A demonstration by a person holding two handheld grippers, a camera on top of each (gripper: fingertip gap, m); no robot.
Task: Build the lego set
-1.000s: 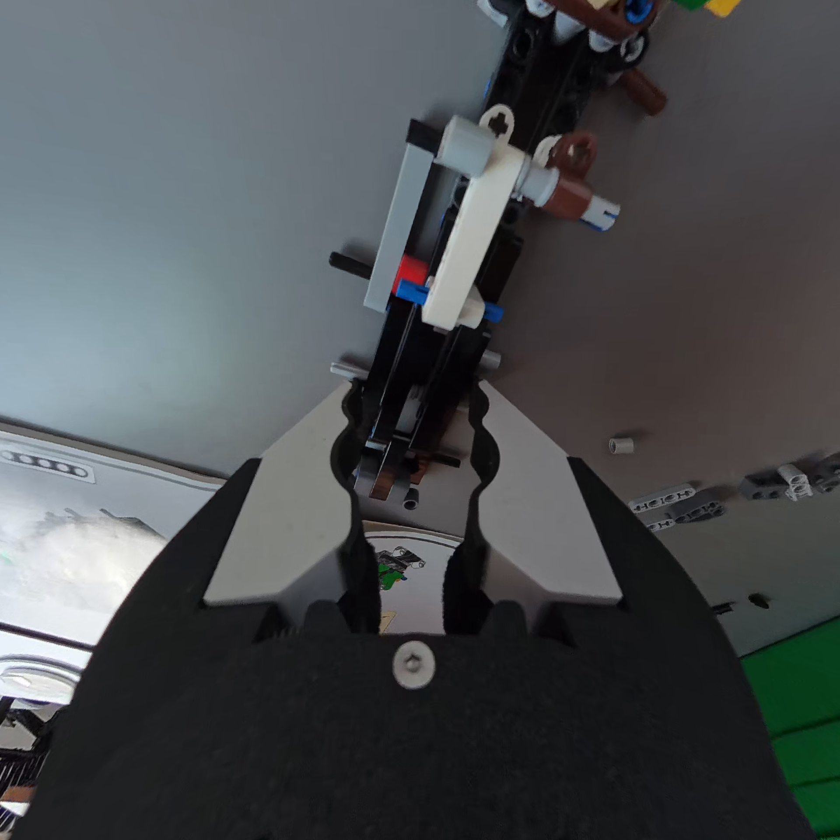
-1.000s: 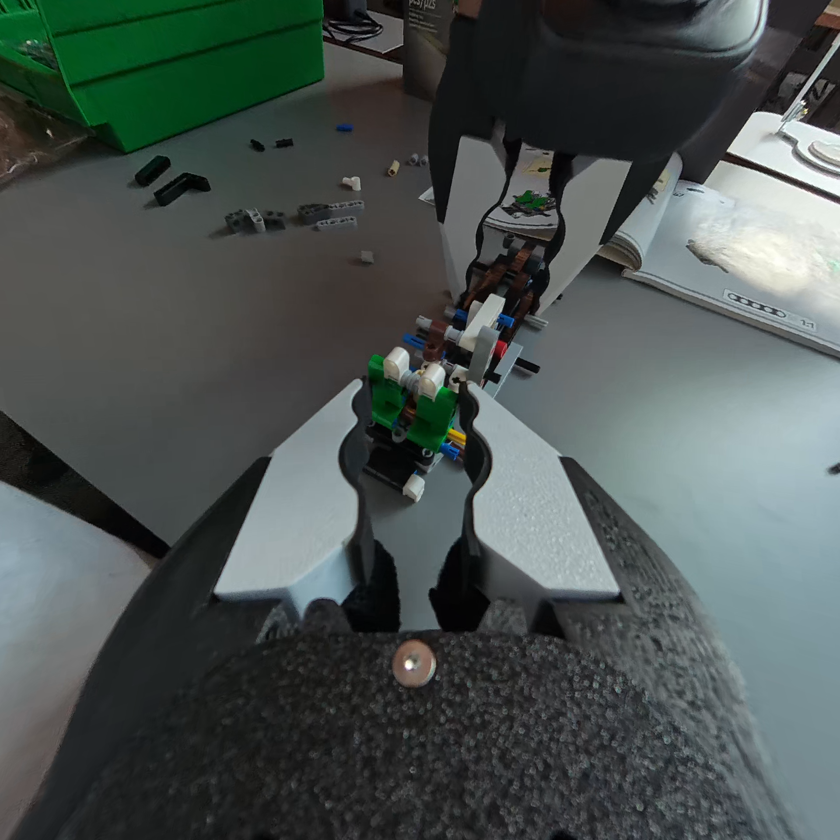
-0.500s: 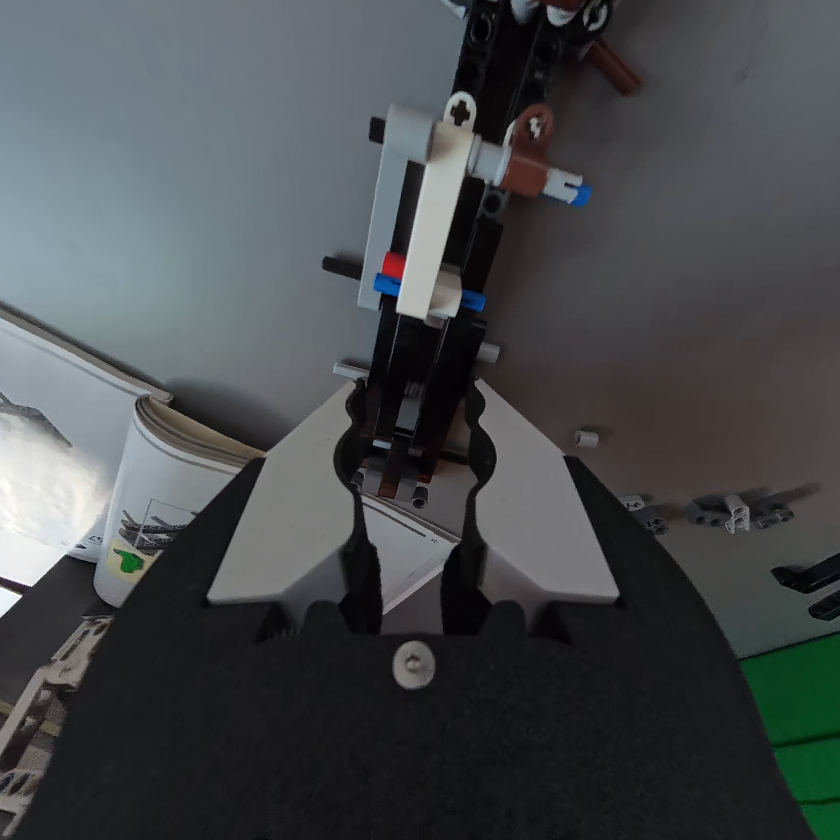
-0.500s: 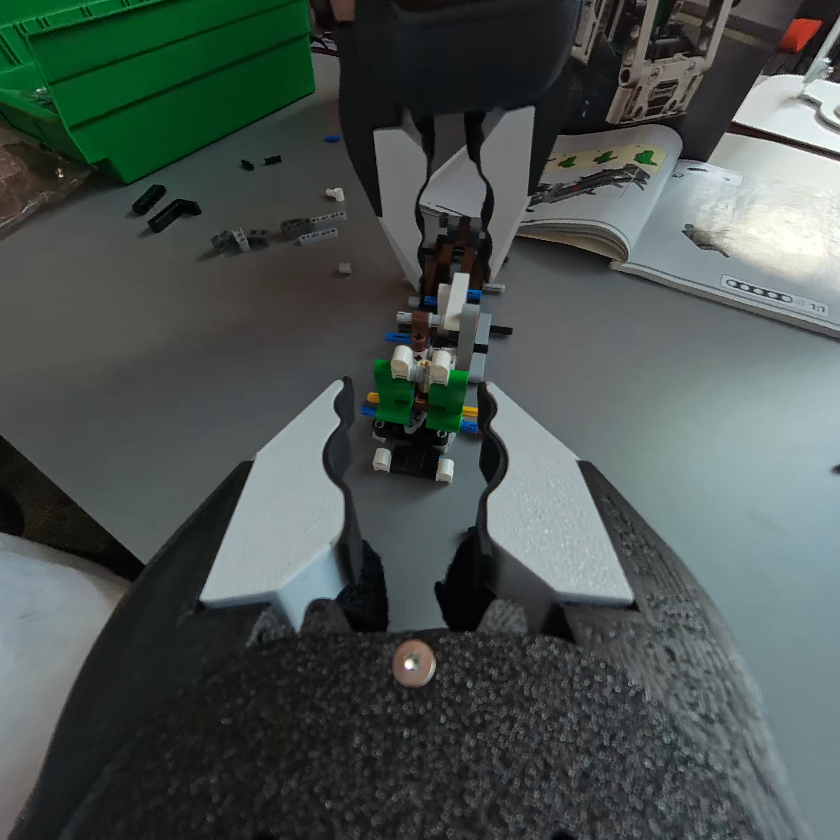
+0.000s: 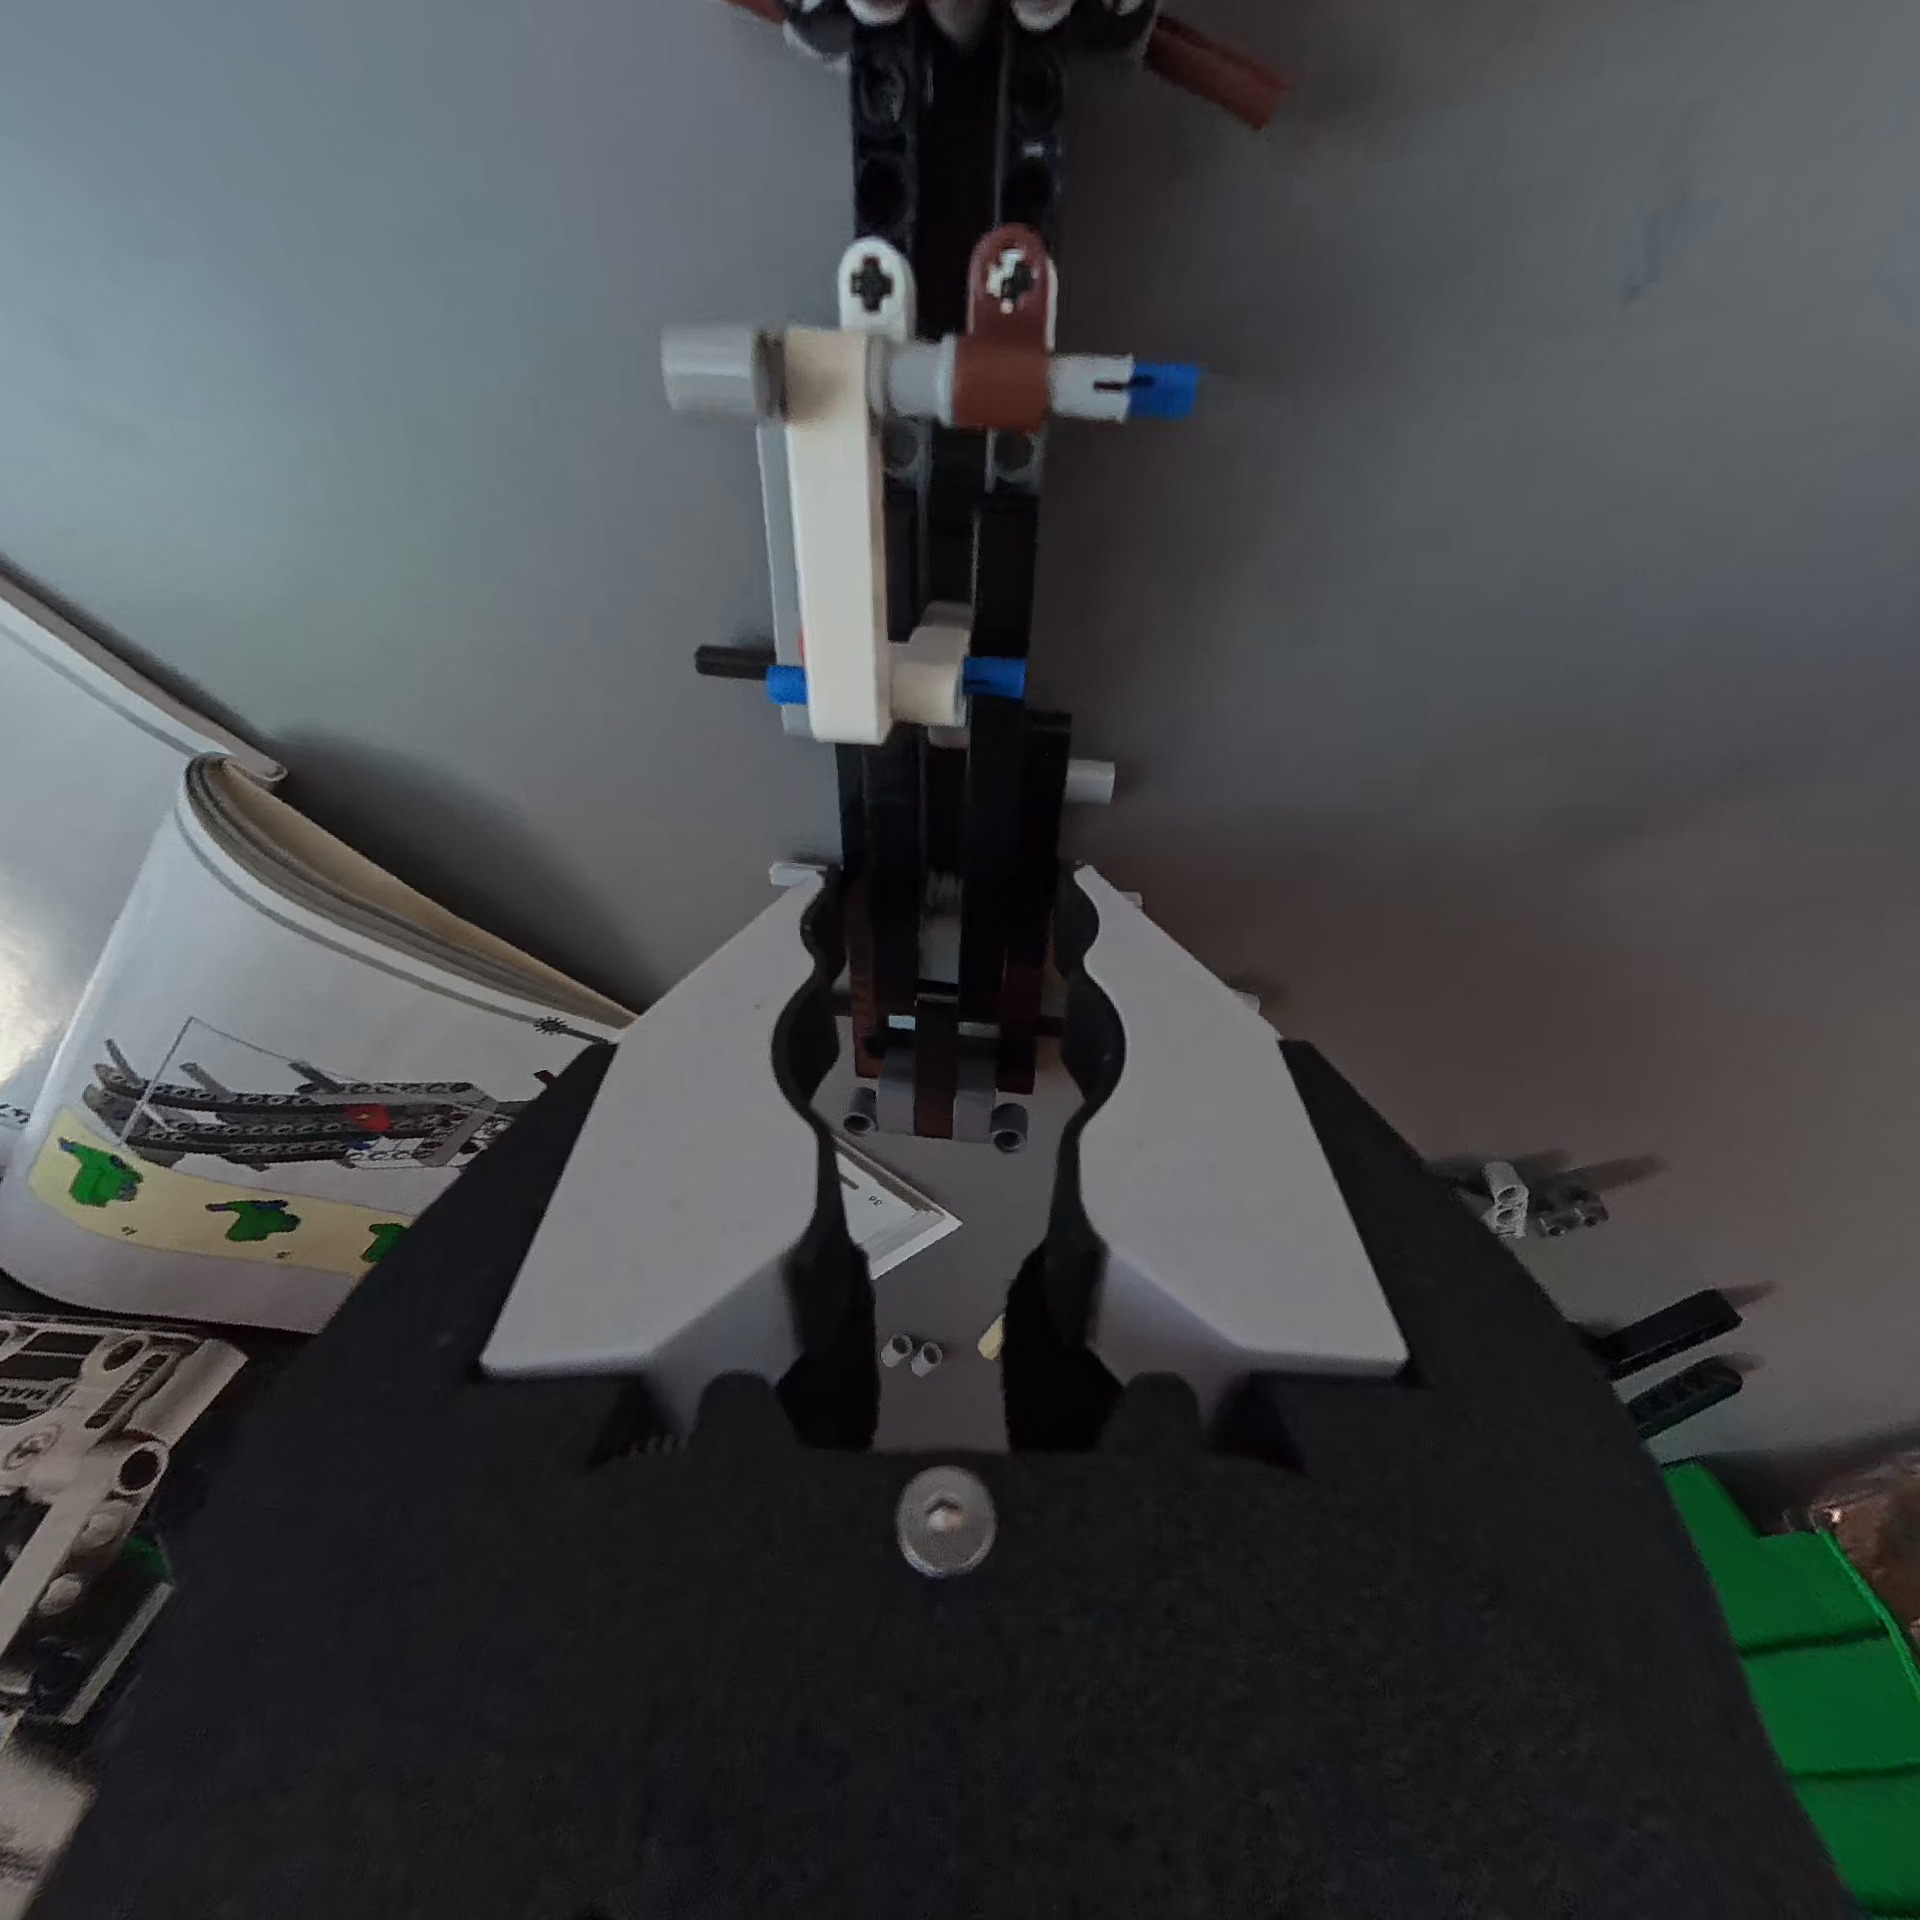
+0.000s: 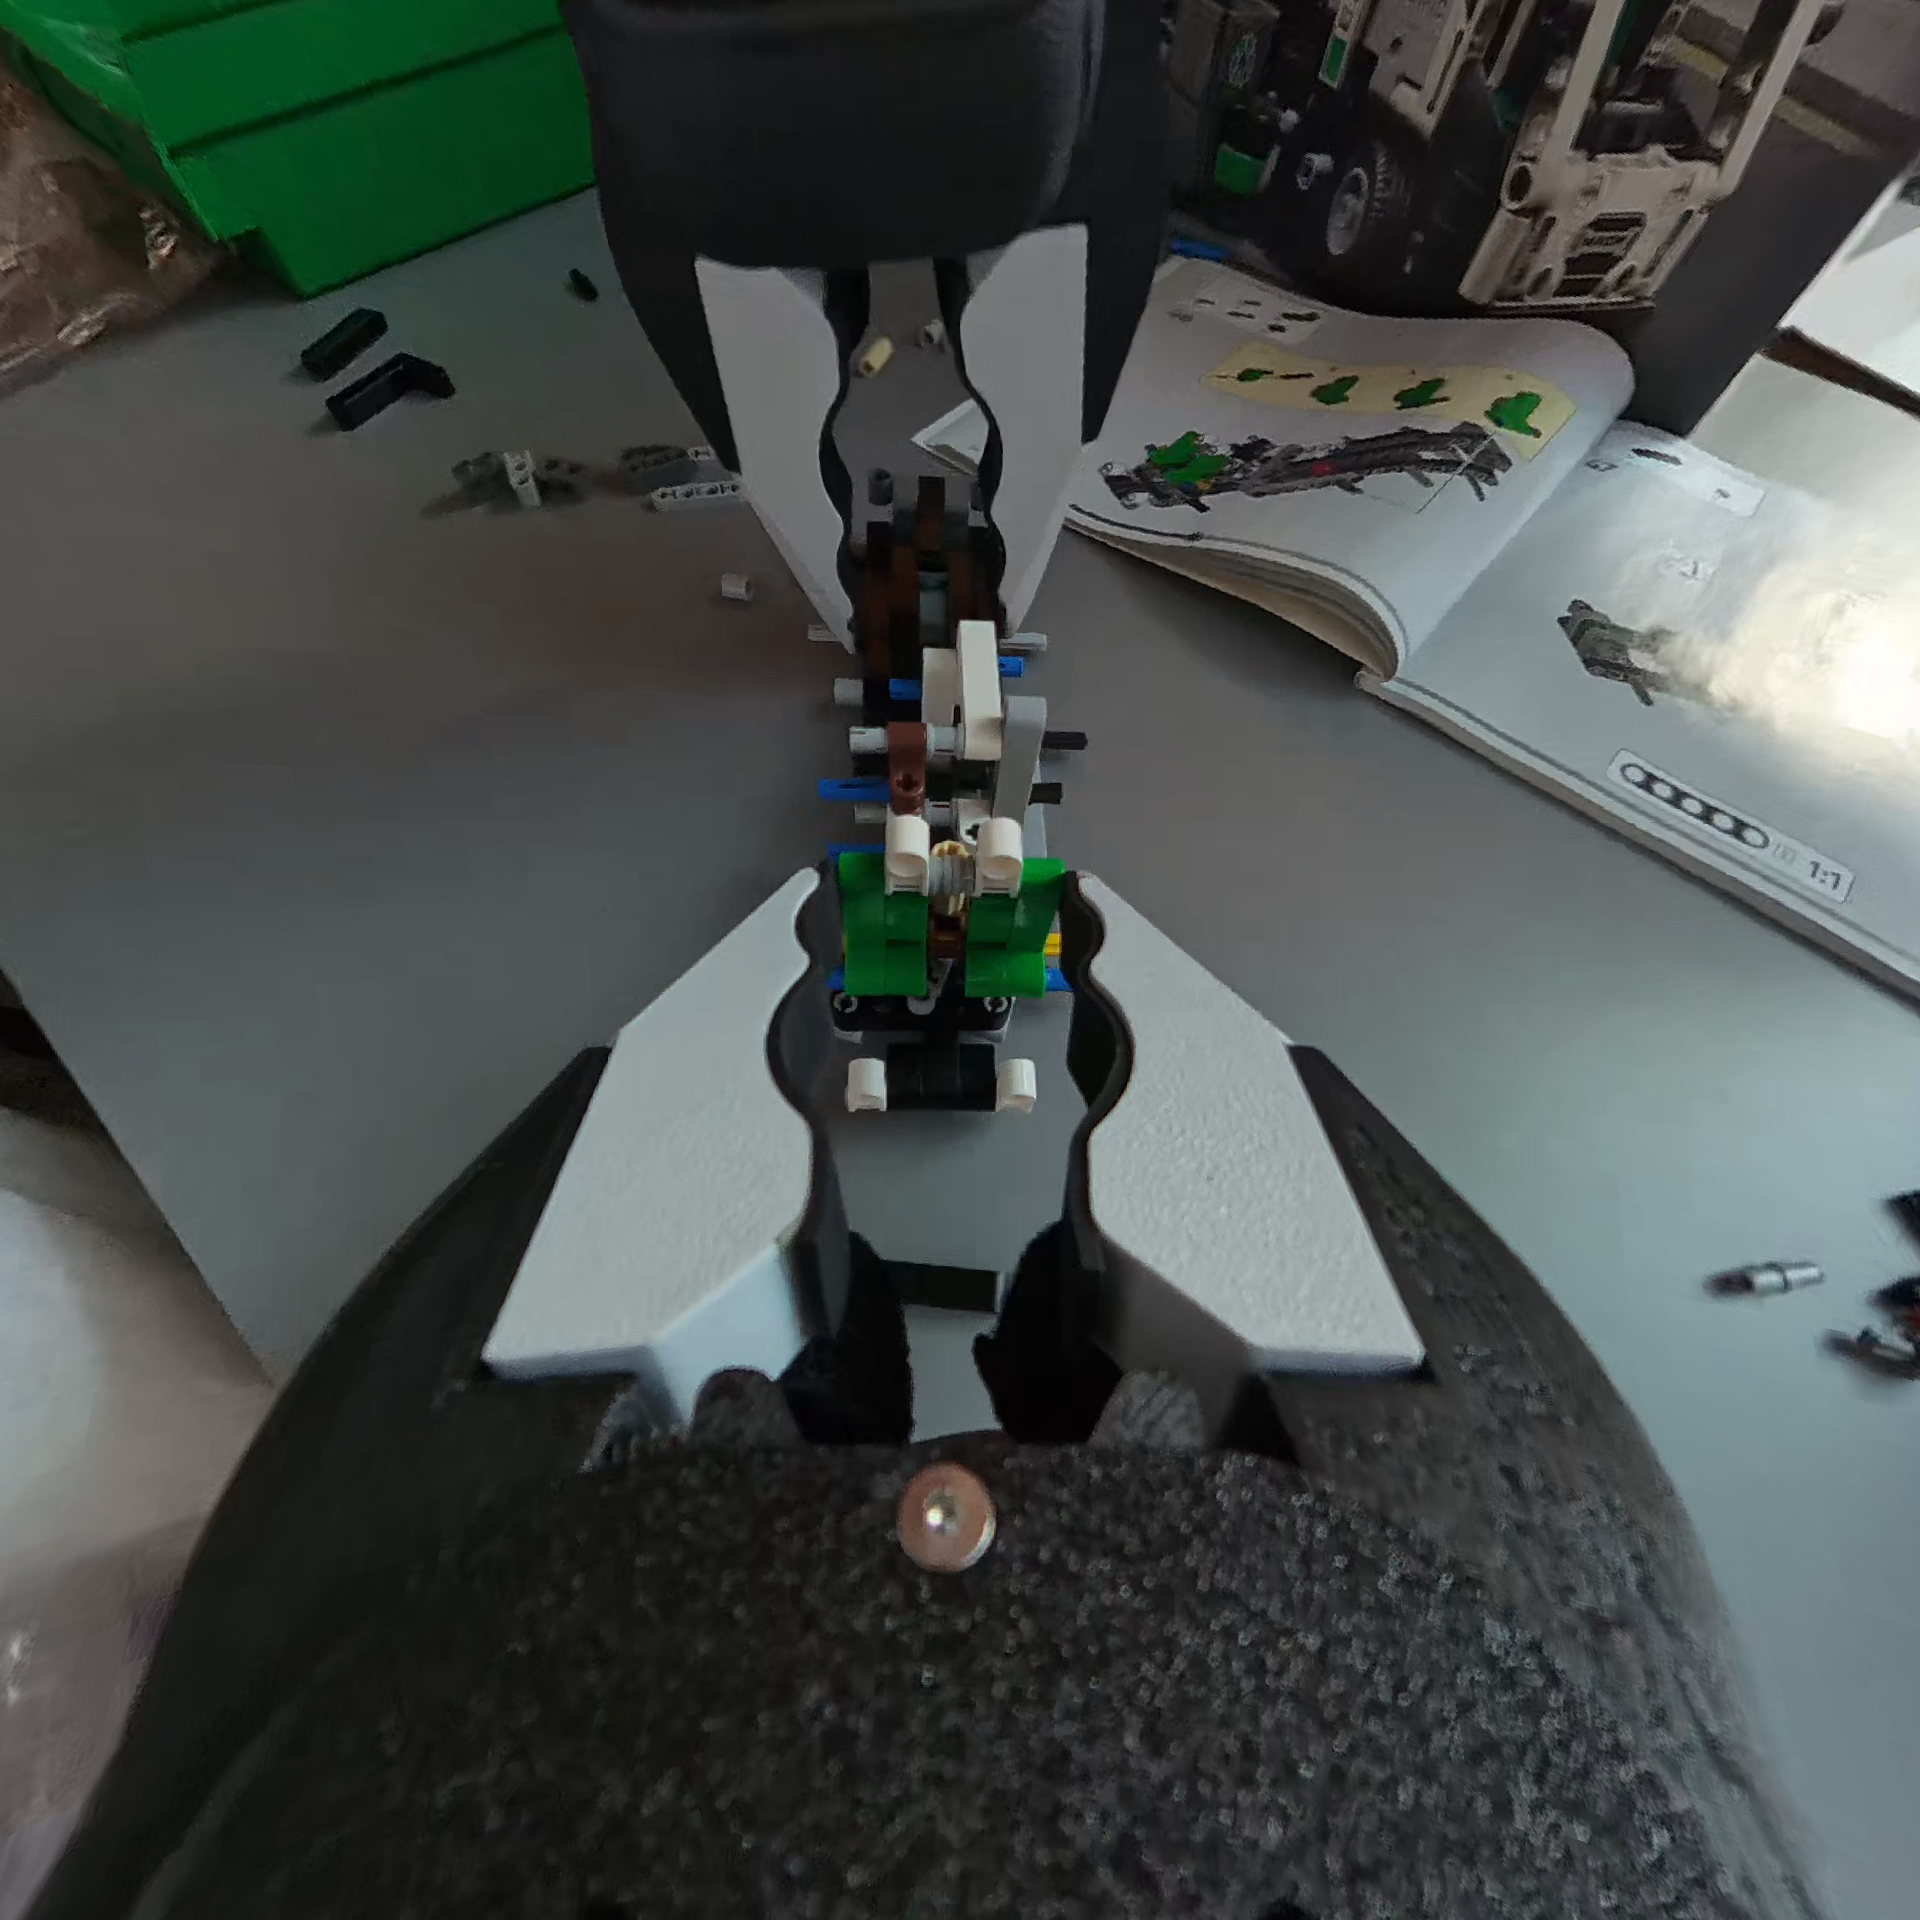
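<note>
A long black lego assembly with a white lever and brown and blue pins lies on the grey table. My left gripper is shut on its brown and grey end. In the right wrist view the same assembly runs away from me, and my right gripper has its fingers closed against the sides of the green block end. The left gripper shows at the far end, holding it. Both grippers face each other along the assembly.
An open instruction booklet lies to the right, also in the left wrist view. A green bin stands at the back left. Loose grey and black pieces lie near it, more small parts at the right. A built truck model stands behind. One gripper's finger ends stand about 12 cm off the other's. Measured from the fingertips, the built truck model is 25 cm or so from the left gripper and 35 cm from the right. It turns up in the left wrist view as well.
The left gripper swung the assembly into line with both grippers. The right gripper opened and drew back half a second ago, then closed again on the green end.
</note>
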